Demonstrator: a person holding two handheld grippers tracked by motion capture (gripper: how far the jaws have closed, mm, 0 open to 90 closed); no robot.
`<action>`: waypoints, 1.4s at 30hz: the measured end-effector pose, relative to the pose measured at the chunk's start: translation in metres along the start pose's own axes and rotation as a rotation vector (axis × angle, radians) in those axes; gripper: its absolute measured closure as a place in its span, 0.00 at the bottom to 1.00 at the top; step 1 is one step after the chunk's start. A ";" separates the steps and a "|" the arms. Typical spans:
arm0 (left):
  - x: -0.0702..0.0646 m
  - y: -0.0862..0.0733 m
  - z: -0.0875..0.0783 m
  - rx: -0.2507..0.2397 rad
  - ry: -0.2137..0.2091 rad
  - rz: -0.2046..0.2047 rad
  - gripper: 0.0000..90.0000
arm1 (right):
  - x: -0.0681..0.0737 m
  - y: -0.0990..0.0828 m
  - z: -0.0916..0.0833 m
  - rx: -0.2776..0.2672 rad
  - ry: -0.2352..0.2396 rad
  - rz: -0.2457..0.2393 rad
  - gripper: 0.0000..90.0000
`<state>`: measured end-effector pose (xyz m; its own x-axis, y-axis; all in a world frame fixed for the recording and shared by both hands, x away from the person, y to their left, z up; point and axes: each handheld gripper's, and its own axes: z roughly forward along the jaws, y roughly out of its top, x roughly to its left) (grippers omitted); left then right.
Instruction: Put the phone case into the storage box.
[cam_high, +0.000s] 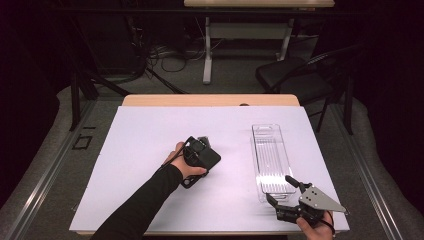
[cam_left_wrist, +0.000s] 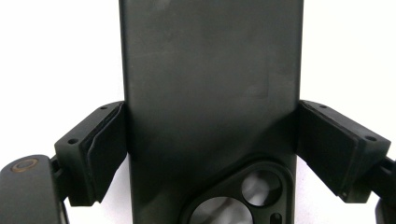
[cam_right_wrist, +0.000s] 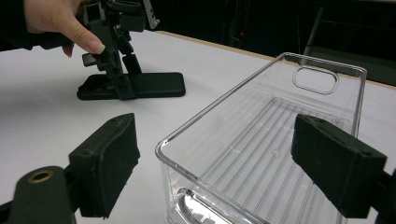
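A black phone case (cam_high: 214, 159) lies flat on the white table (cam_high: 145, 130), left of centre. My left gripper (cam_high: 199, 150) stands over it, pointing down. In the left gripper view the case (cam_left_wrist: 210, 84) runs up between the jaws, camera cutout nearest, and both pads (cam_left_wrist: 105, 154) touch its long edges. A clear plastic tray (cam_high: 270, 155) lies lengthways on the right. At the tray's near end my right gripper (cam_high: 280, 188) is open. In the right gripper view the near corner of the tray (cam_right_wrist: 224, 100) sits between the wide jaws, untouched. Farther off are the case (cam_right_wrist: 154, 84) and the left gripper (cam_right_wrist: 116, 70).
The white sheet ends close behind the right hand at the table's front edge (cam_high: 210, 232). Beyond the table's far edge stand a black chair (cam_high: 292, 75) and a second table's legs (cam_high: 207, 55) with cables on the floor.
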<state>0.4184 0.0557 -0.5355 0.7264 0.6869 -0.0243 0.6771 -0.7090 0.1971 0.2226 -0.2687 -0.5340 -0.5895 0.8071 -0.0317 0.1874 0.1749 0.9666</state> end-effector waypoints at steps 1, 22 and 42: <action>0.000 0.000 0.000 -0.001 0.000 0.000 0.14 | 0.000 0.000 0.000 0.001 0.000 0.000 0.16; 0.000 0.001 -0.005 0.019 -0.027 0.018 0.15 | 0.000 0.000 0.000 0.003 0.000 -0.001 0.16; 0.000 -0.005 -0.041 -0.003 -0.078 0.031 0.15 | 0.001 0.001 0.000 0.004 -0.010 -0.016 0.16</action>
<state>0.4097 0.0660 -0.4963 0.7541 0.6500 -0.0941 0.6538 -0.7293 0.2016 0.2220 -0.2676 -0.5333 -0.5850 0.8095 -0.0499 0.1813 0.1904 0.9648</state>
